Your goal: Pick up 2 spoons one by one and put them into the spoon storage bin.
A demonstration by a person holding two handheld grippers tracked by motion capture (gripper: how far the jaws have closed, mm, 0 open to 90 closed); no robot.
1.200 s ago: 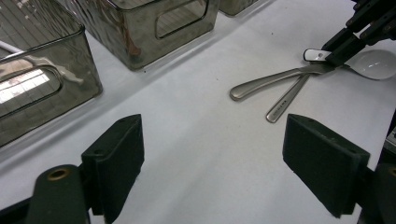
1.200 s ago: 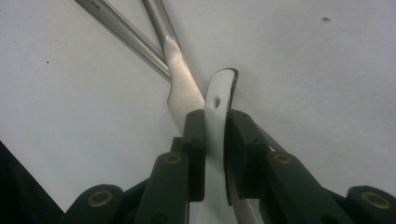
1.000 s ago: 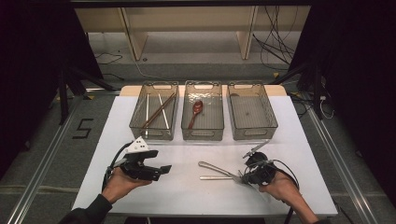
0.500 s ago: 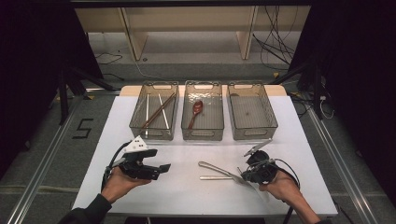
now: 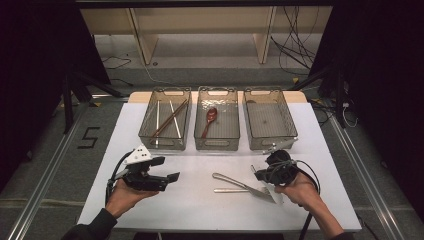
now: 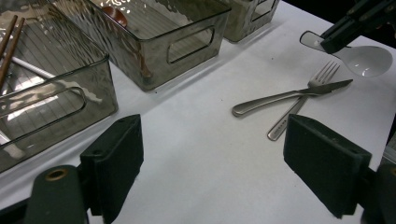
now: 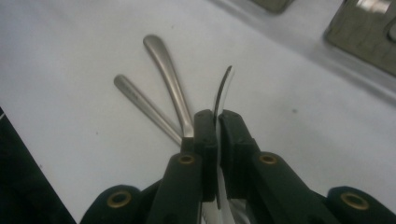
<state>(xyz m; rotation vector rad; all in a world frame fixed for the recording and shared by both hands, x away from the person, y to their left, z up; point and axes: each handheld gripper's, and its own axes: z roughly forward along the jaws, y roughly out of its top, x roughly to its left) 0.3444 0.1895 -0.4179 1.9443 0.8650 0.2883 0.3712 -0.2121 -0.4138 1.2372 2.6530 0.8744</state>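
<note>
My right gripper (image 5: 257, 174) hovers over the crossed table knife (image 5: 235, 182) and fork (image 5: 231, 190) at the front right of the white table. It is shut on the thin edge of a translucent white spoon (image 6: 365, 59), whose rim sticks out between the jaws (image 7: 223, 88). In the right gripper view the knife handle (image 7: 169, 79) and fork handle (image 7: 140, 103) run away from the jaws. My left gripper (image 5: 167, 169) is held above the front left, open and holding nothing, with its jaws wide apart (image 6: 210, 158).
Three clear bins stand in a row at the back. The left bin (image 5: 148, 134) holds chopsticks (image 5: 170, 119), the middle bin (image 5: 217, 145) a red-brown spoon (image 5: 210, 116), and the right bin (image 5: 270, 143) nothing that I can see. Bare white table (image 5: 200, 165) lies between the grippers.
My right gripper has shifted a little away from the table's front edge, with the spoon in it. The left gripper, knife and fork have stayed put.
</note>
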